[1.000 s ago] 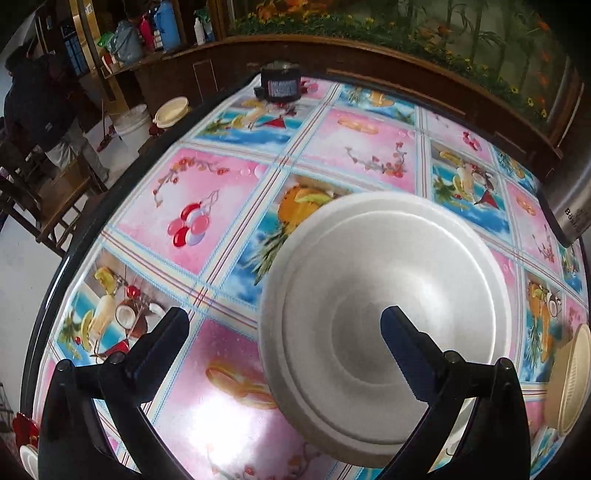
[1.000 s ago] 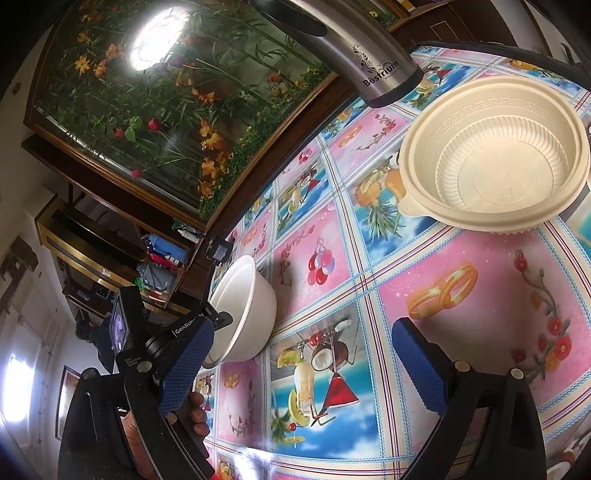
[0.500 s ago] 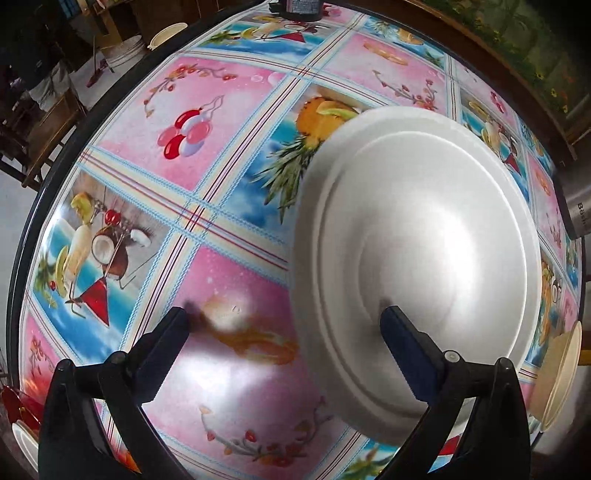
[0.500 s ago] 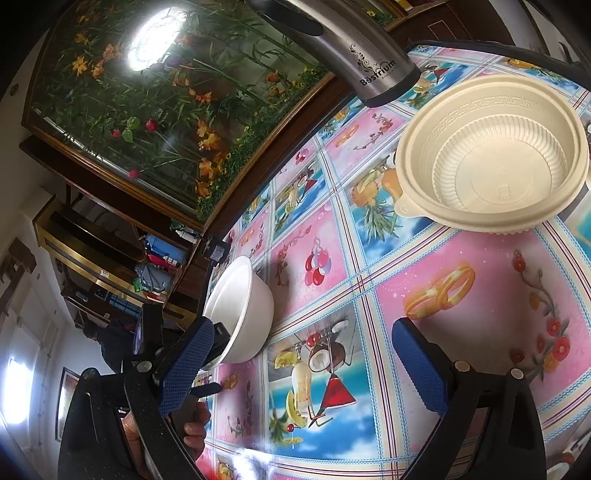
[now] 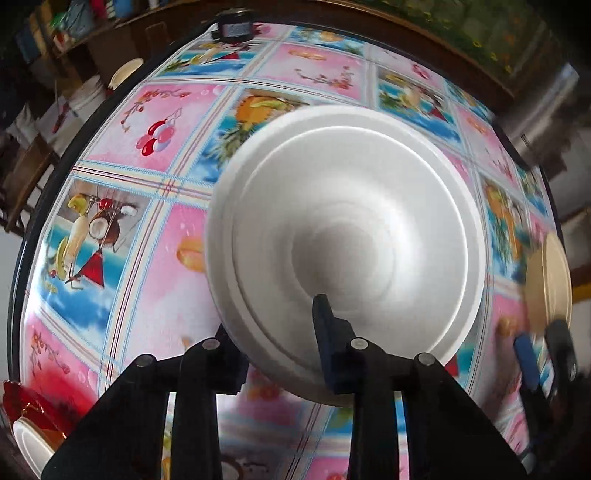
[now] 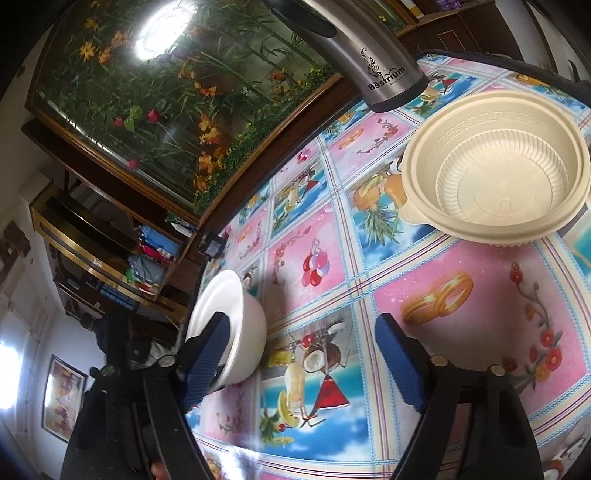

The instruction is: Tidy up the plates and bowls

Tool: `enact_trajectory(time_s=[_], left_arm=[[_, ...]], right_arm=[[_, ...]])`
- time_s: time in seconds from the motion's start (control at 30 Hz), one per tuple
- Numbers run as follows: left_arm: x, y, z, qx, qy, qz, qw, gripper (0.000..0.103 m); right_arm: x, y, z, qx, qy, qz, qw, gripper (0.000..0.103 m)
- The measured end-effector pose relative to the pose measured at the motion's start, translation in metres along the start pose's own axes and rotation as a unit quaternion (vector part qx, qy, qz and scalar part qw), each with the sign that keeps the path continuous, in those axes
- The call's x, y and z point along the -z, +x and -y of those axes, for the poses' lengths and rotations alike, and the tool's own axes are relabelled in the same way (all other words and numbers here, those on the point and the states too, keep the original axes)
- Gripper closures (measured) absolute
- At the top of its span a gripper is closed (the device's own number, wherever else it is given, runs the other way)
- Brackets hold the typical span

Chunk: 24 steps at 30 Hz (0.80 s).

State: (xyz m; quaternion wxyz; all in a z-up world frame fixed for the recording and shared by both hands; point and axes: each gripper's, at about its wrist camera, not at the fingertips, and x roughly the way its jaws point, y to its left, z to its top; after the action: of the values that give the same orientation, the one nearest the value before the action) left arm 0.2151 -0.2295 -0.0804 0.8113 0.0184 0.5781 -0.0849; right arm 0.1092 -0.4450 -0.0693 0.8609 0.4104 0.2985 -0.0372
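Note:
A white bowl stands on the round table with the picture-tile cloth. My left gripper points down at its near rim with the jaws closing. One finger lies against the inner wall and the other is tucked under the rim outside. In the right wrist view the same white bowl shows at the left. A cream ribbed bowl sits at the far right. My right gripper hovers over the cloth, jaws closing with nothing between them.
A steel flask stands behind the cream bowl near the table's far edge. A small black box sits at the far rim. A red item and a white plate lie at the near left edge. Shelves and a flower mural surround the table.
My left gripper has moved across to the white bowl's near rim and its jaws have drawn in from wide open to clamp the wall. The right gripper's jaws have narrowed somewhat; that hand stayed put.

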Motion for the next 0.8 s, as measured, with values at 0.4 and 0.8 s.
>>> enact_trajectory(time_s=[0.4,0.8], left_arm=[[0.094,-0.036,0.012,0.014,0.095,0.015,0.9953,0.076],[0.167,-0.062,0.006,0.01,0.152,0.061,0.9864,0.076]], right_arm=[[0.003,0.001,0.002,-0.006,-0.003,-0.057,0.998,0.034],[0.064,-0.078,0.018,0.015,-0.049,-0.091,0.995,0.032]])
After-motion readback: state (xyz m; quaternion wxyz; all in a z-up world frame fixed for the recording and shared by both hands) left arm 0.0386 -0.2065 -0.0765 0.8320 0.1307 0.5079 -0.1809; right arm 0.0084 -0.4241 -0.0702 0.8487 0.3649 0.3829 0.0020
